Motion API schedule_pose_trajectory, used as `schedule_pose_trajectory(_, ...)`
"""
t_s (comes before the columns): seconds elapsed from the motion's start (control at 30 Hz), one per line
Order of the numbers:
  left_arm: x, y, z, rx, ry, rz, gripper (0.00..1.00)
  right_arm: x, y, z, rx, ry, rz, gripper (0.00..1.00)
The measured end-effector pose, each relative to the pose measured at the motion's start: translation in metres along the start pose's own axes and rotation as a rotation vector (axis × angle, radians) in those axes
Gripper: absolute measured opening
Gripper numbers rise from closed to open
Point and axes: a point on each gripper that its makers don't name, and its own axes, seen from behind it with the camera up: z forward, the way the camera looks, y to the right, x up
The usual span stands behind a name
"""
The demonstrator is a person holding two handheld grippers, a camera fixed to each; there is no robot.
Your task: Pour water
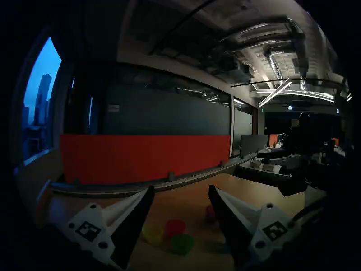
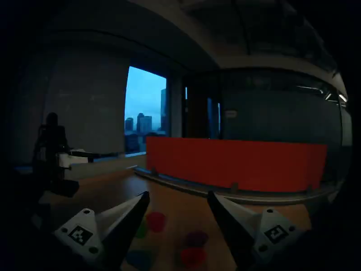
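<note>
Fingers of the left gripper [image 1: 181,187] and right gripper [image 2: 178,193] stand wide apart, holding nothing. Beneath them, coloured cups [image 1: 175,227] cluster on the table [image 1: 243,187], apart from both grippers. Pouring looks not yet begun: a cup must first be gripped, lifted and tipped. Whether any holds water, I cannot tell.

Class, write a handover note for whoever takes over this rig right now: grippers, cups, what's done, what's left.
Left gripper: open, empty, above the table.
Right gripper: open, empty.
Cups: yellow cup, red cup and green cup are clustered on the table ahead of the left gripper; purple cup is ahead of the right.
Done: no cup grasped.
Left: grasp a cup and pour. Too dim to tell which holds water.
</note>
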Motion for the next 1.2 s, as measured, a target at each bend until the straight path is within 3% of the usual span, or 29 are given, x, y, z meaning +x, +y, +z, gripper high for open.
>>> schedule_pose_trajectory(0.17, 0.005, 0.016, 0.000, -0.073, 0.007, -0.017, 0.88, 0.007, -0.021, -0.001, 0.073, -0.004, 0.008, 0.99)
schedule_pose_trajectory(0.27, 0.009, 0.019, 0.000, -0.099, 0.015, -0.034, 0.88, 0.007, -0.028, -0.001, 0.107, -0.008, 0.012, 0.99)
schedule_pose_trajectory(0.47, 0.011, 0.019, -0.002, -0.108, 0.004, -0.011, 0.88, 0.006, -0.031, 0.000, 0.123, -0.020, 0.000, 0.99)
schedule_pose_trajectory(0.67, 0.004, 0.027, -0.003, -0.156, -0.036, 0.026, 0.88, 0.003, -0.035, -0.002, 0.153, -0.050, -0.012, 0.99)
schedule_pose_trajectory(0.87, 0.000, 0.026, -0.004, -0.179, -0.064, 0.054, 0.88, -0.002, -0.043, -0.006, 0.200, -0.096, -0.039, 0.99)
schedule_pose_trajectory(1.2, -0.007, 0.029, -0.002, -0.222, -0.083, 0.068, 0.88, -0.006, -0.050, -0.006, 0.258, -0.119, -0.059, 0.99)
